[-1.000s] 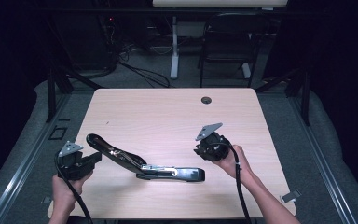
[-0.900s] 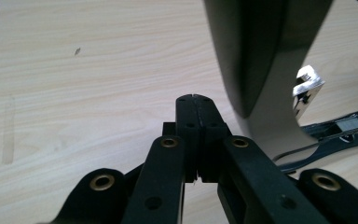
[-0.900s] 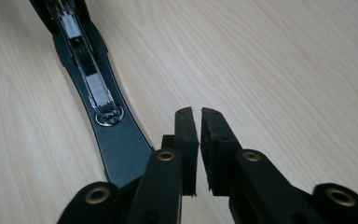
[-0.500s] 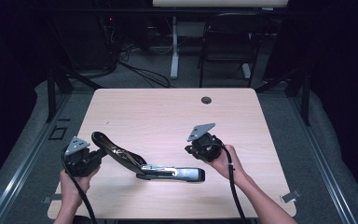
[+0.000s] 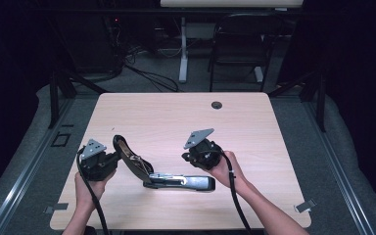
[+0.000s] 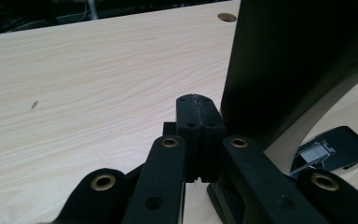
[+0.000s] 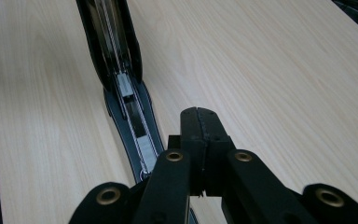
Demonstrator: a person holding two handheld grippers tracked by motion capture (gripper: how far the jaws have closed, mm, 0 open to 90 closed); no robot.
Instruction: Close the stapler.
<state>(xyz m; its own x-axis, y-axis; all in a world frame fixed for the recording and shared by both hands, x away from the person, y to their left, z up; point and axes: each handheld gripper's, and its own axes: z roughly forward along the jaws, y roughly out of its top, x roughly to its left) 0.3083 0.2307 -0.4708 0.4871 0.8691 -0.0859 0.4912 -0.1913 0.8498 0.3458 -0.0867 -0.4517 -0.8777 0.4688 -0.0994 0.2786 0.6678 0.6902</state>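
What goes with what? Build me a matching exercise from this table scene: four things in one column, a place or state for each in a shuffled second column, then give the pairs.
Things
1. stapler
2. left gripper
3. right gripper
4. grommet hole

Places or states
A. far edge of the table, right of centre
B. lying opened out between the grippers
C. jaws shut, beside the raised stapler arm
D. jaws shut, above the stapler's base end

Pairs: 1-B, 2-C, 3-D, 4-A
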